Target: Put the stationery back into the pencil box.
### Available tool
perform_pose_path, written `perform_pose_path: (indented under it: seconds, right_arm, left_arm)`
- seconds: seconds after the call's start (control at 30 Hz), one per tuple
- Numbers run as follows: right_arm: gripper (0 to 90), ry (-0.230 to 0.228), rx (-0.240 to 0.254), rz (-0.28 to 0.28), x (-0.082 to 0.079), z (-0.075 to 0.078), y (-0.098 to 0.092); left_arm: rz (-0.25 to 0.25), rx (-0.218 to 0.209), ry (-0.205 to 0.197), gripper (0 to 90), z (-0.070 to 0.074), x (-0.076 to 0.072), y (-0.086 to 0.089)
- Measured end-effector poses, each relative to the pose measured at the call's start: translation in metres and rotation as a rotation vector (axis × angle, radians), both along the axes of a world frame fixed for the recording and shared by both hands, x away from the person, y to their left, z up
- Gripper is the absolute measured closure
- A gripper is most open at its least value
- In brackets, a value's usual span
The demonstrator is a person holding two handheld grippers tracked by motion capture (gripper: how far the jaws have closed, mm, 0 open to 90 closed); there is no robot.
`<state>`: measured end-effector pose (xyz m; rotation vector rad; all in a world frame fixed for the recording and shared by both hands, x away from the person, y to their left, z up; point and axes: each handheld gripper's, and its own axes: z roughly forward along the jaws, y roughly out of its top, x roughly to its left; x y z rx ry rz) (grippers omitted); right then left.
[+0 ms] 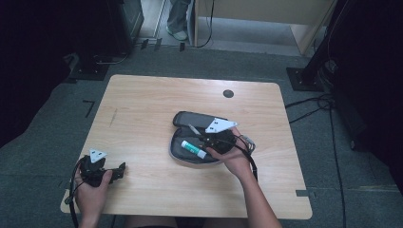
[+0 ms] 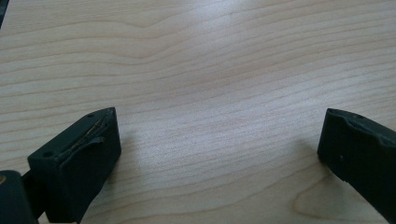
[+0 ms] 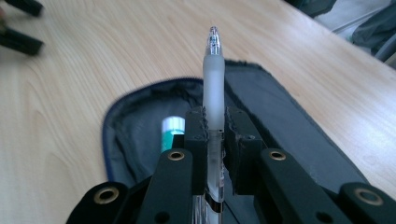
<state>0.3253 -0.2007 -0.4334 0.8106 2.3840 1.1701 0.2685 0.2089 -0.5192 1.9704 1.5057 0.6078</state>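
Clamped in the right gripper (image 3: 215,128) jaws, a clear pen (image 3: 213,79) hangs just above the open pencil case (image 3: 285,130), probably going in beside its glue stick (image 3: 170,133); the left gripper (image 2: 219,154), well clear of the case, rests open on the counter (image 2: 210,60).

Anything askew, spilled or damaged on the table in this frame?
Nothing stands out. The pencil case lies unzipped on the table with a white-and-green tube inside. The right gripper clamps a clear pen above it. The left gripper stands open over bare wood.
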Motion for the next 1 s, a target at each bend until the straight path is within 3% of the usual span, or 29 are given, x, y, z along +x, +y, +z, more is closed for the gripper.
perform_pose_path:
  seconds: [0.23, 0.43, 0.53, 0.73, 0.83, 1.0]
  right_arm:
    - [80.4, 0.033, -0.092, 0.015, 0.016, -0.021, 0.007]
    - [80.3, 0.098, -0.136, 0.048, 0.029, -0.037, 0.015]
    - [80.1, 0.140, -0.121, 0.041, 0.032, -0.042, 0.017]
    - [73.0, 0.171, -0.084, 0.020, 0.033, -0.042, 0.016]
    - [71.1, 0.158, -0.068, 0.009, 0.032, -0.038, 0.014]
    - [61.8, 0.129, 0.021, -0.047, 0.024, -0.027, 0.005]
  left_arm:
    - [-0.001, 0.001, 0.001, 0.0, 0.000, 0.000, 0.000]
    - [-0.001, 0.000, 0.001, 0.0, 0.000, 0.000, 0.000]
    - [0.000, 0.000, 0.001, 0.0, 0.000, 0.000, 0.000]
    - [0.000, 0.000, 0.001, 0.0, 0.000, 0.000, 0.000]
    - [0.000, 0.000, 0.001, 0.0, 0.000, 0.000, 0.000]
    - [-0.001, 0.000, 0.002, 0.0, 0.000, 0.000, 0.000]
